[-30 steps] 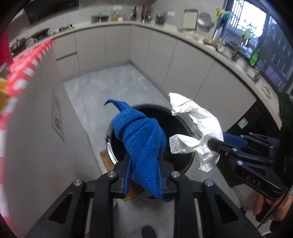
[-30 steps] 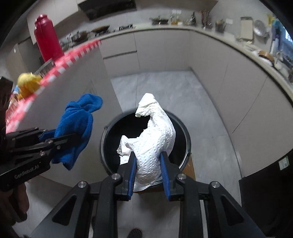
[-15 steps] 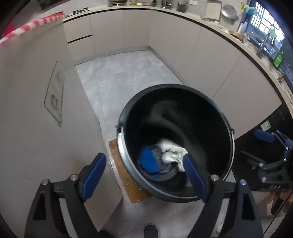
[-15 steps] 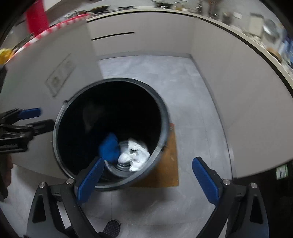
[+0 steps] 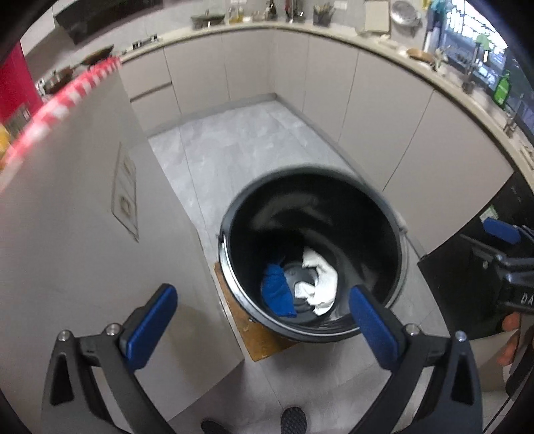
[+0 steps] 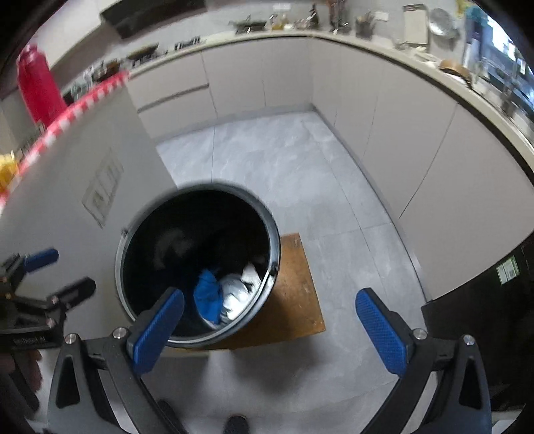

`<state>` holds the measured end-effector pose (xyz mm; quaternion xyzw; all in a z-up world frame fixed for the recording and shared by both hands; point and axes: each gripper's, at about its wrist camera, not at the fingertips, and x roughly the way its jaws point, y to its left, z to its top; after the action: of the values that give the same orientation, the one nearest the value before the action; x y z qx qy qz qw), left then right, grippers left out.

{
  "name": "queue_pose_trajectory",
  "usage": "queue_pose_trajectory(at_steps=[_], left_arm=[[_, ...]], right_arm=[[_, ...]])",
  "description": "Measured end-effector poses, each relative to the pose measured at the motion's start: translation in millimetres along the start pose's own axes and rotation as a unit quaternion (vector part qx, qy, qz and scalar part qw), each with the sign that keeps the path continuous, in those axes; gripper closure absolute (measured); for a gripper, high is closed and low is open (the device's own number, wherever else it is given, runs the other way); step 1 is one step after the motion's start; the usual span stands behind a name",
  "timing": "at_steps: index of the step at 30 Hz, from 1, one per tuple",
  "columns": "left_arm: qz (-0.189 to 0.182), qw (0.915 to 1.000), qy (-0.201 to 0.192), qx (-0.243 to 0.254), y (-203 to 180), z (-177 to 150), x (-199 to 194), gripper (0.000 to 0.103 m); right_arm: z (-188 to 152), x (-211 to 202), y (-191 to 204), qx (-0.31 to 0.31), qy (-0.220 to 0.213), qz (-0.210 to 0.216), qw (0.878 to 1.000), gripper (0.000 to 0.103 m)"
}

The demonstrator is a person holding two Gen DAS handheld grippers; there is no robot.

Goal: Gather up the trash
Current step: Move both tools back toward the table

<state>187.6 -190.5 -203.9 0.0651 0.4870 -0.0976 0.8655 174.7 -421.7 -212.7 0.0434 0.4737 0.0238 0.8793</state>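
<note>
Left gripper (image 5: 263, 317): jaws opening, now very wide, nothing between the blue pads (image 5: 150, 325). It points steeply down at the floor, over the near rim of the bin.

Right gripper (image 6: 270, 329): jaws spread wide, nothing held. Its left pad overlaps the bin's near rim in the right wrist view; its right pad sits over bare floor. A hand (image 5: 509, 337) shows under this gripper at the right edge of the left wrist view.

2 shoe toes (image 5: 293, 421) show at the bottom edge, just in front of the bin.

Black bin (image 5: 397, 267): round, open top, standing on a brown mat (image 6: 297, 300) on the grey tile floor (image 6: 273, 160). It is just beside the end panel of the island (image 5: 83, 233), on the panel's right.

Trash is in the bin, at the bottom:
- blue cloth (image 5: 277, 293), bunched, on the left
- white paper towel (image 5: 318, 282), crumpled, on the right, touching or nearly touching the cloth; cannot tell which.

Red-and-white tape (image 6: 73, 110) runs along the top edge of the island. A red flask (image 6: 38, 86) stands on it further back, and something yellow (image 6: 6, 168) is at the left edge, too blurred to identify.

Far side: beige cabinets (image 6: 233, 80) wrap around the room under a counter (image 5: 333, 31) with kitchen clutter. A window (image 5: 480, 30) is at far right.
</note>
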Motion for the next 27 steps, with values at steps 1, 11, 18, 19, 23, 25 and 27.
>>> queue_pose_trajectory(at_steps=[1,11,18,19,23,25,27], left_arm=[[-0.002,0.9999,-0.013,0.003,-1.0,2.5,-15.9,0.000],[-0.023,0.9961,-0.085,0.007,12.9,21.2,-105.7,0.000],[0.000,0.9920,-0.123,-0.027,62.5,14.7,-149.0,0.000],[0.011,0.9910,-0.129,-0.034,72.6,11.9,-154.3,0.000],[0.052,0.9859,-0.145,-0.065,120.5,-1.8,-176.7,0.000],[0.072,0.9831,-0.149,-0.079,142.0,-10.3,-184.6,0.000],[0.095,0.9798,-0.151,-0.091,163.7,-20.4,-191.7,0.000]], right_arm=[[2.5,-11.2,-1.0,0.011,-0.008,0.006,1.000,0.000],[15.9,-93.2,32.3,0.006,-0.042,-0.006,0.999,0.000],[25.5,-123.0,78.0,-0.013,-0.055,0.002,0.998,0.000],[26.1,-126.5,87.7,-0.018,-0.057,0.007,0.998,0.000],[31.3,-141.4,135.4,-0.051,-0.074,0.030,0.996,0.000],[33.5,-148.6,162.4,-0.071,-0.081,0.036,0.994,0.000],[34.7,-155.9,187.9,-0.089,-0.087,0.046,0.991,0.000]])
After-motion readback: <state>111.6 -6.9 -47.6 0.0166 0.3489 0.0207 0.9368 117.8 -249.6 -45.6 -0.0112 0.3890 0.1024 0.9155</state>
